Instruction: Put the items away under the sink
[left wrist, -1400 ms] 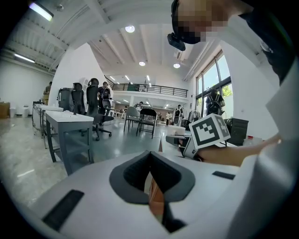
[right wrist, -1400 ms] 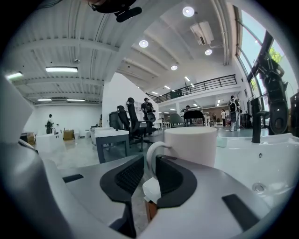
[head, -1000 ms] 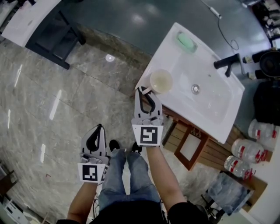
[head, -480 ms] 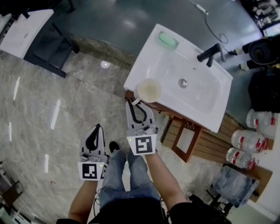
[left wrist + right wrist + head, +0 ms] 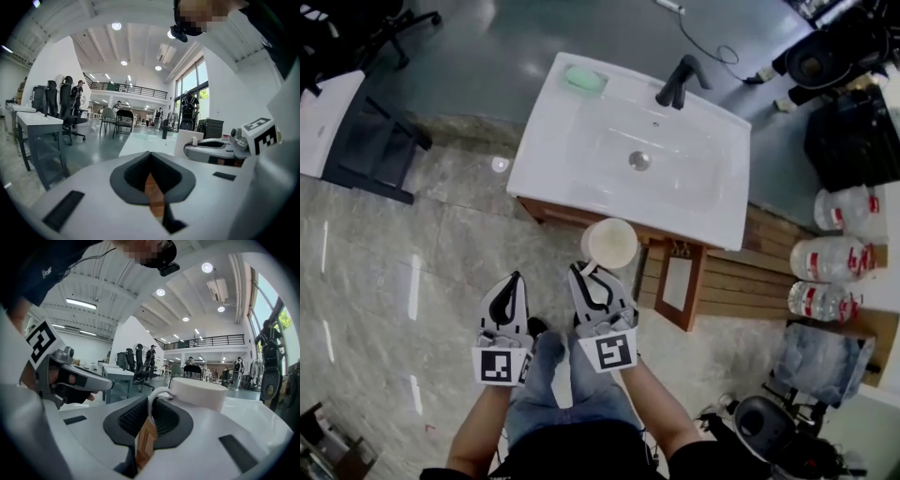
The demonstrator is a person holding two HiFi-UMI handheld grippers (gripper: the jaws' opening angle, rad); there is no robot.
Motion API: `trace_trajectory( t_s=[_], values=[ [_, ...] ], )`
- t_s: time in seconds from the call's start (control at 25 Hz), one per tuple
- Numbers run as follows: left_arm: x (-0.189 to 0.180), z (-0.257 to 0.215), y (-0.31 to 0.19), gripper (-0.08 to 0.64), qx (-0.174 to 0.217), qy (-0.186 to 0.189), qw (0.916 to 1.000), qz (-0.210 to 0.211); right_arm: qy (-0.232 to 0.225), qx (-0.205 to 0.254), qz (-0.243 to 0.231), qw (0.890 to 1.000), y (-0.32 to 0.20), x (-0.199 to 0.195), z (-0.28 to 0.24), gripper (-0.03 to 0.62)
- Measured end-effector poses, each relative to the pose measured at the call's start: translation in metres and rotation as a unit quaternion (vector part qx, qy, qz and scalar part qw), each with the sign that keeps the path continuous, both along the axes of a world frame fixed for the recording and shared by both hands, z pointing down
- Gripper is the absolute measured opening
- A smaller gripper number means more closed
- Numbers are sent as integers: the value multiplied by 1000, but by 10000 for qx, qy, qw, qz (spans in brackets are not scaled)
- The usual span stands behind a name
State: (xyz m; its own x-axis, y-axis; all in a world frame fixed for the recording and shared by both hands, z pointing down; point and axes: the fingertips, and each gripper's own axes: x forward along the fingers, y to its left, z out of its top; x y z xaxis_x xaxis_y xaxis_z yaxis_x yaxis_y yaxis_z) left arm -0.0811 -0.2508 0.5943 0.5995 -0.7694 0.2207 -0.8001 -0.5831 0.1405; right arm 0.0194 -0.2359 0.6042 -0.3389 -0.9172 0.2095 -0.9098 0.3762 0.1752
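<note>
Both jaw pairs are closed: the left gripper is empty, and the right gripper pinches only the handle of the mug, held just before the sink. Risk: the mug swings on that thin grip, or strikes the open cabinet door.

The cup is at the sink's front edge, with bottles well to its right.
</note>
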Motion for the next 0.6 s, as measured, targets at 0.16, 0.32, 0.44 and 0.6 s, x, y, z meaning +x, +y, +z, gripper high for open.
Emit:
trace_trajectory(
  t_s=[0.16, 0.32, 0.44, 0.6],
  values=[
    [42, 34, 13, 6, -5, 148, 9991, 395, -24, -114, 330, 9994, 36, 31, 43, 37],
    [75, 79, 22, 6, 38, 181, 9967, 795, -67, -218, 718, 9972, 61, 59, 96, 37],
    [97, 118, 28, 6, 32, 230, 9949, 978, -123, -238, 953, 9951, 73, 79, 141, 37],
    [119, 170, 33, 6, 42, 336, 9928, 1153, -88, -241, 1157, 9930, 77, 102, 201, 37]
  ],
)
